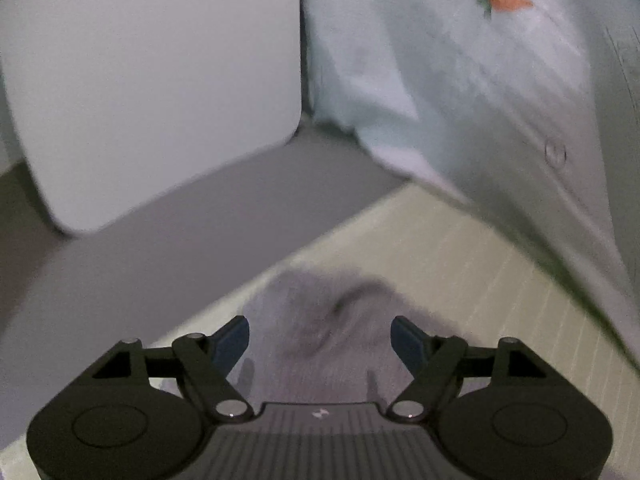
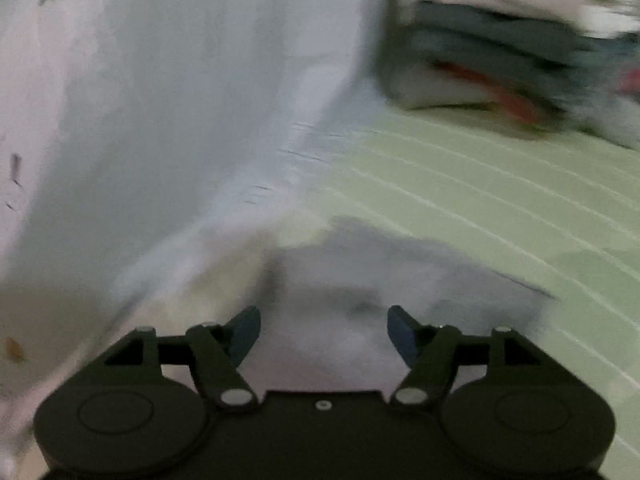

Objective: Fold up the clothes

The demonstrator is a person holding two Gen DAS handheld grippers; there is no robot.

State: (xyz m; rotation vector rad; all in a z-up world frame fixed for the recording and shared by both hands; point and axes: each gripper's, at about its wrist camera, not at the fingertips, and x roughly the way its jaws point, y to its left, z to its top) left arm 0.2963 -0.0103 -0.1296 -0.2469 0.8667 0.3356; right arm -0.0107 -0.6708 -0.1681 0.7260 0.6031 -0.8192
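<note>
Left gripper (image 1: pixel 320 340) jaws stood apart over grey cloth (image 1: pixel 316 320); right gripper (image 2: pixel 324 332) jaws likewise apart; pale carrot-print garment (image 2: pixel 160 100) hung beside; folded pile (image 2: pixel 500 48) beyond.

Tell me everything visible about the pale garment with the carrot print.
The pale garment is light blue-white, thin woven cloth by its look, printed with small orange carrots. A button sits near one edge. It drapes in soft folds, its lower edge resting on the green striped surface. Neither gripper holds it.
</note>
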